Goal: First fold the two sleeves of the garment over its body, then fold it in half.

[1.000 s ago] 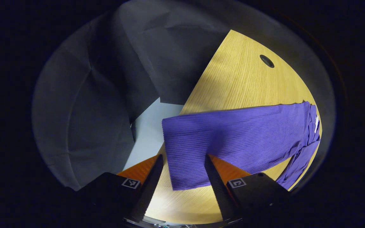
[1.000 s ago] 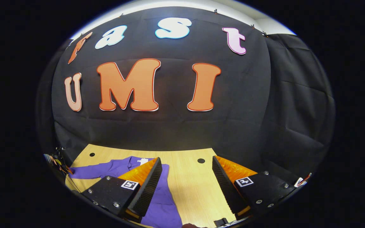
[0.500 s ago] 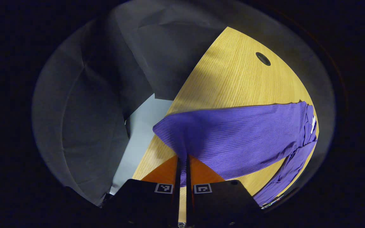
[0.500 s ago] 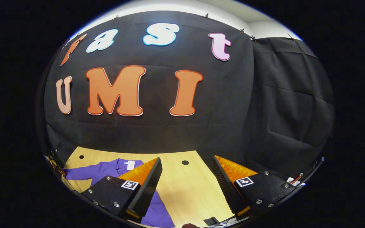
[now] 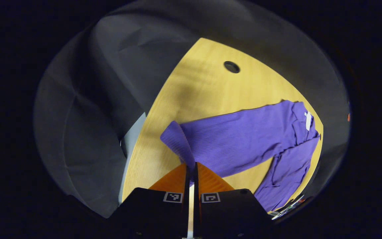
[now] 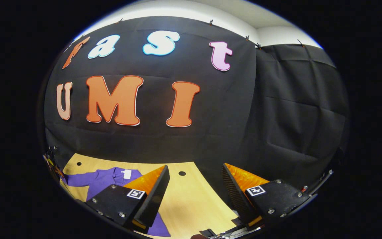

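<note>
A purple ribbed garment (image 5: pixel 244 139) lies on the wooden table (image 5: pixel 204 89) in the left gripper view, a white tag at its far neck end and one sleeve (image 5: pixel 287 172) trailing toward the near right. My left gripper (image 5: pixel 191 171) is shut on the garment's near hem corner, which is lifted off the table and curls over toward the body. In the right gripper view the garment (image 6: pixel 106 177) shows at the lower left, partly hidden behind a finger. My right gripper (image 6: pixel 194 196) stands open above bare table with nothing between its fingers.
The table has round cable holes (image 5: pixel 231 66) (image 6: pixel 182 173) near its far edge. Black cloth walls close the booth behind and beside the table. A strip of pale floor (image 5: pixel 131 139) shows past the table's left edge.
My left gripper closed on the hem corner and has lifted it, pulling it up and over toward the body. The right gripper stayed open and tilted slightly upward and away.
</note>
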Demonstrator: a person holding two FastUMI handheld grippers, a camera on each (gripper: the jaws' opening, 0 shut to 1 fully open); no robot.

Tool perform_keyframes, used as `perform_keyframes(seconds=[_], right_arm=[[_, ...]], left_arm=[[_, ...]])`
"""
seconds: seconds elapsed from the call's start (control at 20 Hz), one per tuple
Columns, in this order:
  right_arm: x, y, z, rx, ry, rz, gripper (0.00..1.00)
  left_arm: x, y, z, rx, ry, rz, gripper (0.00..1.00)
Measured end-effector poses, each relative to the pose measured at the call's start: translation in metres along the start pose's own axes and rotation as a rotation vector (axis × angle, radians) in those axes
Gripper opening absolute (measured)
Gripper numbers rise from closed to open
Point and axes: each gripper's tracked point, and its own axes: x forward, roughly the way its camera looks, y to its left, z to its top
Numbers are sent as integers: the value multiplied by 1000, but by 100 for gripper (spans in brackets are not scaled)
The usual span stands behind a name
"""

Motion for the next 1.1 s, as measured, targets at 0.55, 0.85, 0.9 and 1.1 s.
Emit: perform_keyframes(seconds=[0.55,0.85,0.9,1.1], right_arm=[[-3,-33,29,8,-65,2,95],[9,-15,12,6,-46,68,95],[10,-14,9,4,-39,74,95],[14,-16,-4,13,-20,89,95]], left_arm=[[-71,-130,31,194,-83,-125,6],[-97,-206,45,293,-97,-154,7],[-102,-222,46,316,-99,-165,6],[-115,-298,44,420,-102,-214,7]])
